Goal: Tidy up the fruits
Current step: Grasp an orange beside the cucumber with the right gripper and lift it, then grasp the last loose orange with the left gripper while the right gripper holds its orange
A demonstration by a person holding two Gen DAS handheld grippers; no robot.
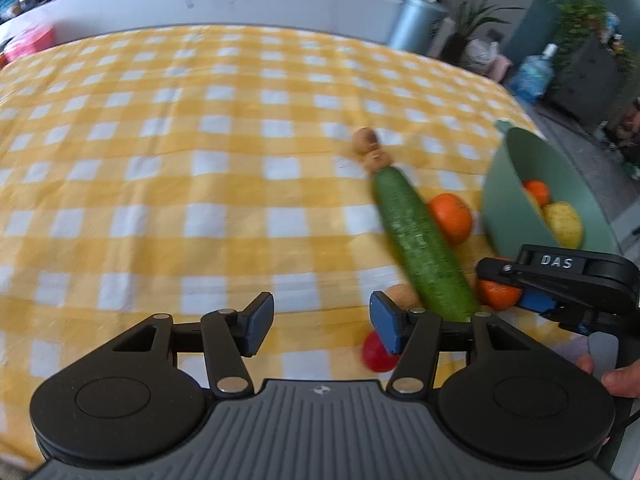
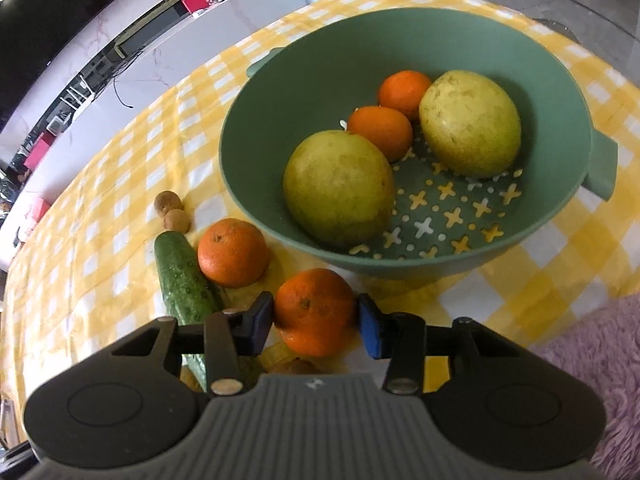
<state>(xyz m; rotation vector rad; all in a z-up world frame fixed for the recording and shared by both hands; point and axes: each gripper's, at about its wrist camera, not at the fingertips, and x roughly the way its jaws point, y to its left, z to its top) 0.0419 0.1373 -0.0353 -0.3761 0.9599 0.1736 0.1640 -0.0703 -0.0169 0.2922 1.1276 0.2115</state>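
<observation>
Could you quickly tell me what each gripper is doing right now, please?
Left gripper: open, holding nothing, above the checked tablecloth.
Right gripper: closed on a mandarin, just in front of the green colander.

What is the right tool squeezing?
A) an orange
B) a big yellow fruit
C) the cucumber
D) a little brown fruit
A: in the right wrist view, the right tool has its two pads pressed on either side of an orange on the cloth, just in front of the green bowl.
</observation>
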